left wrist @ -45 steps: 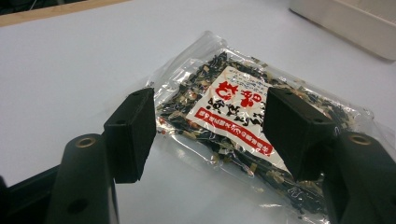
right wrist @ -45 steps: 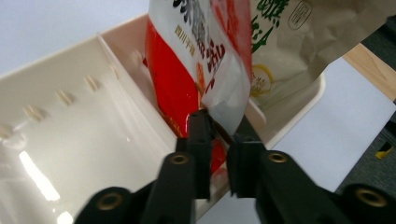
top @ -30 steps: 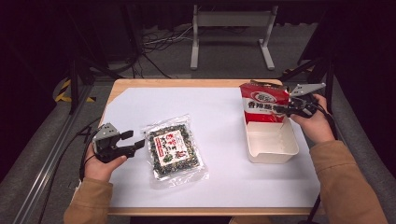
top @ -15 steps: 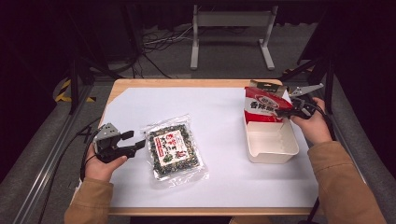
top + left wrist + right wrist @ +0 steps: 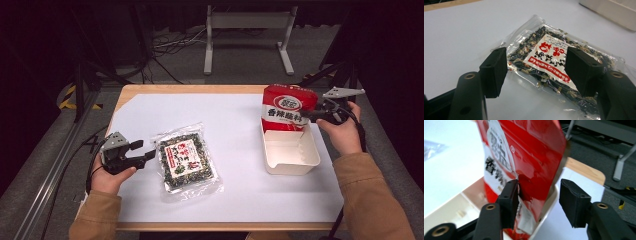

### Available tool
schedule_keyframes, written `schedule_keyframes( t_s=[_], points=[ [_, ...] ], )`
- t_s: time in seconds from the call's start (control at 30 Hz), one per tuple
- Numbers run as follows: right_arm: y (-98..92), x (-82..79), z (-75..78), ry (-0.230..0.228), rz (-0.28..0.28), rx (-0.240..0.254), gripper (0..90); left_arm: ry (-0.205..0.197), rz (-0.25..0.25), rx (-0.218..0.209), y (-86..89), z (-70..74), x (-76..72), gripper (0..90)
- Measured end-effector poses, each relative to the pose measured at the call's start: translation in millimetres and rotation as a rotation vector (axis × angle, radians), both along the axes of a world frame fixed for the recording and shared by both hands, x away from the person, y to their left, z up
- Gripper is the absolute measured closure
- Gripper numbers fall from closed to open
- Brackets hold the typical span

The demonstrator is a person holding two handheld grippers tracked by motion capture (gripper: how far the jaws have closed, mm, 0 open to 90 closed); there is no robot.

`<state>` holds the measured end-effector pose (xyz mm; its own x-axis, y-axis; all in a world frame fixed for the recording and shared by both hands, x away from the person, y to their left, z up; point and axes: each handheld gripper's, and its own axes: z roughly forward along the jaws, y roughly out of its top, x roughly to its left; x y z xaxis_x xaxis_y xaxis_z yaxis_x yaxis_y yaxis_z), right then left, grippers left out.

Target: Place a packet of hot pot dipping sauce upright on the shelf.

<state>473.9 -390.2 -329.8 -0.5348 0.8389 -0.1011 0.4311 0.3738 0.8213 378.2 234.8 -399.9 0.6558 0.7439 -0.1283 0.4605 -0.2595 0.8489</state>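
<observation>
A red snack bag (image 5: 287, 107) stands upright in the far end of a white tray (image 5: 292, 161) at the right of the table. My right gripper (image 5: 306, 116) is level with its right edge. Its jaws have just been opening, and the bag (image 5: 524, 152) still sits between them: one pad brushes it, the other stands apart, so my right gripper (image 5: 539, 195) is open. At the left, my left gripper (image 5: 145, 152) rests open on the white sheet, pointing at a clear packet of dark seaweed snack (image 5: 186, 160). The packet (image 5: 544, 50) lies flat just beyond the spread jaws of my left gripper (image 5: 535, 72).
A white sheet (image 5: 235, 125) covers most of the wooden table (image 5: 175, 89). Beyond the far edge are a metal stand (image 5: 245, 30) and cables on the floor. The tray's near half (image 5: 290, 150) holds nothing.
The right gripper's jaws have parted from the red bag, which stays standing in the tray's far end. The left hand and the seaweed packet have not moved.
</observation>
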Motion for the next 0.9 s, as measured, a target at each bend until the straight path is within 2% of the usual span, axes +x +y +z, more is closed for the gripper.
schedule_keyframes(
  t_s=[0.1, 0.17, 0.37, 0.47, 0.67, 0.8, 0.9],
  points=[
    [-3.8, 1.5, -1.1, 0.004, -0.026, 0.031, 49.0, -0.004, -0.001, 0.002, -0.5, 0.6, -0.1, 35.4],
    [-4.9, 0.7, -1.0, -0.003, -0.048, 0.03, 48.7, 0.0, 0.001, 0.0, -0.2, 0.5, -0.1, 35.4],
    [-3.5, -9.3, 4.0, -0.021, -0.039, 0.041, 46.7, -0.004, 0.001, 0.0, -0.5, 0.4, 1.0, 35.4],
    [-4.3, -17.0, 7.4, -0.032, -0.033, 0.066, 44.9, -0.008, -0.006, 0.0, -1.7, 0.9, 1.9, 35.2],
    [-7.5, -37.2, 9.8, -0.054, -0.024, 0.072, 44.1, -0.01, -0.007, -0.01, -5.4, 2.0, 5.4, 35.1],
    [-8.3, -54.6, 14.0, -0.057, -0.014, 0.125, 43.6, -0.015, 0.002, -0.017, -6.4, 3.7, 8.3, 35.1],
    [-7.1, -69.2, 16.1, -0.066, 0.002, 0.185, 43.6, -0.014, 0.006, -0.019, -6.1, 5.0, 8.5, 35.1]
  ],
)
